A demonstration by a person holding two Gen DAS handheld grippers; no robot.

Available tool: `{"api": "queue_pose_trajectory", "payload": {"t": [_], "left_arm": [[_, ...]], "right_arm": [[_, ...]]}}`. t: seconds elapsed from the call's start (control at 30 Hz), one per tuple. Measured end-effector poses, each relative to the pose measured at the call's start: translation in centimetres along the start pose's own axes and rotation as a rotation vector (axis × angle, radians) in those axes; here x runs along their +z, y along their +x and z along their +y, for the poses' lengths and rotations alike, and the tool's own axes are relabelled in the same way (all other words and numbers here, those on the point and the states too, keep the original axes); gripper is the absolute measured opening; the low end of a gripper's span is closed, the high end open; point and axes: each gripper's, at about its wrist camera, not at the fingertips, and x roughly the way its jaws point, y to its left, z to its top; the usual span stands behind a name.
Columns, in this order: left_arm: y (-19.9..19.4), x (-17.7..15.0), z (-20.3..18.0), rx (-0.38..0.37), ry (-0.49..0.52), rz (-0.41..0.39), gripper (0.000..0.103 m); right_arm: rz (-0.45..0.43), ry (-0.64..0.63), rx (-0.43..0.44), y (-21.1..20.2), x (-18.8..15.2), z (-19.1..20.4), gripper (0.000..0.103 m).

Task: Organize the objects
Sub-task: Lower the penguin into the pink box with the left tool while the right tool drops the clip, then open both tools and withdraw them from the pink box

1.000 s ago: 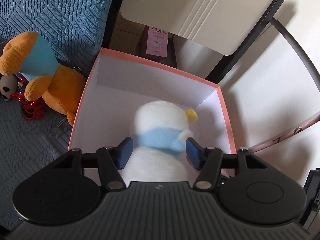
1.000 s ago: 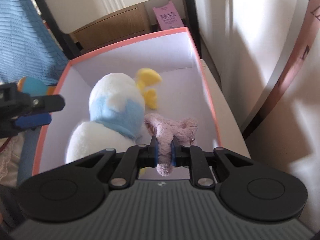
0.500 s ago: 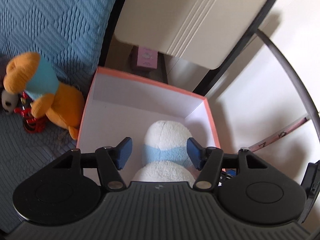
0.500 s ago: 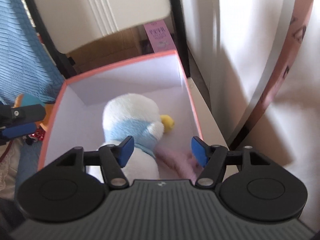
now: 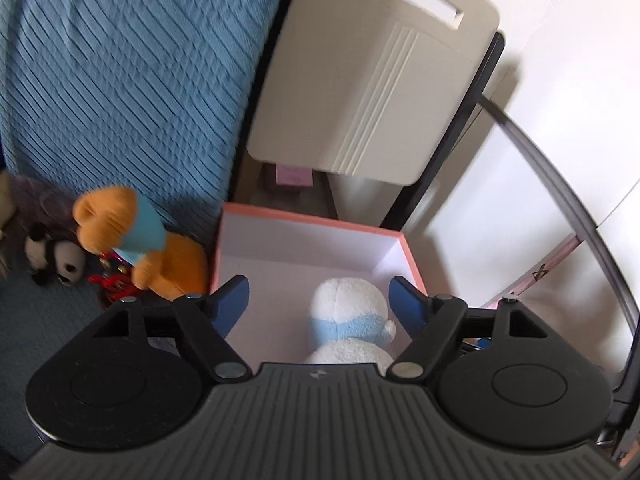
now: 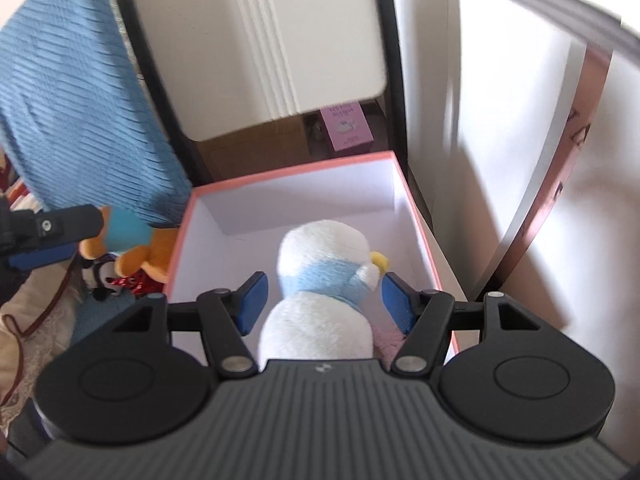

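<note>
While both tongs gape empty (left [image 5: 320,304] widening), box [image 6: 416,204] w/ duck [image 6: 320,264], pink toy [image 6: 386,338].

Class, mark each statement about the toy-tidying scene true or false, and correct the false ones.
1. The white plush duck lies inside the pink-rimmed box. True.
2. The right tongs are clamped on the duck. False: they stand open, pads clear of it.
3. The orange teddy bear is in the box. False: it lies outside, beside the box on the blue blanket.
4. A small panda plush lies beside the bear. True.
5. The left tongs hold the bear. False: they are opening, empty.
</note>
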Motion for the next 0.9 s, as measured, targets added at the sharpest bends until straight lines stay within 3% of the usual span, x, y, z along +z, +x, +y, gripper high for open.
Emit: {"api": "queue_pose_trajectory", "payload": {"t": [0.13, 0.17, 0.2, 0.27, 0.63, 0.9], "left_arm": [[-3.2, 0.1, 1.0, -0.020, 0.001, -0.043, 0.089], [-4.0, 0.1, 1.3, -0.018, -0.001, -0.055, 0.091], [-4.8, 0.0, 1.7, -0.013, -0.001, -0.066, 0.091], [-6.2, -0.1, 2.3, -0.006, 0.001, -0.079, 0.092], [-12.7, -1.8, 5.9, -0.047, -0.006, -0.159, 0.093], [-15.1, -3.5, 8.6, -0.024, -0.016, -0.226, 0.093]], "right_arm": [[-0.015, 0.002, 0.000, -1.9, -0.6, 1.6, 0.065], [-0.014, 0.002, 0.007, -2.2, -0.7, 1.8, 0.072], [-0.007, 0.004, 0.019, -2.5, -0.9, 2.1, 0.085], [0.003, 0.011, 0.045, -3.1, -1.2, 2.5, 0.092], [-0.062, -0.008, 0.027, -6.4, -3.4, 6.7, 0.093], [-0.081, -0.038, 0.041, -7.1, -5.0, 9.6, 0.093]]}}
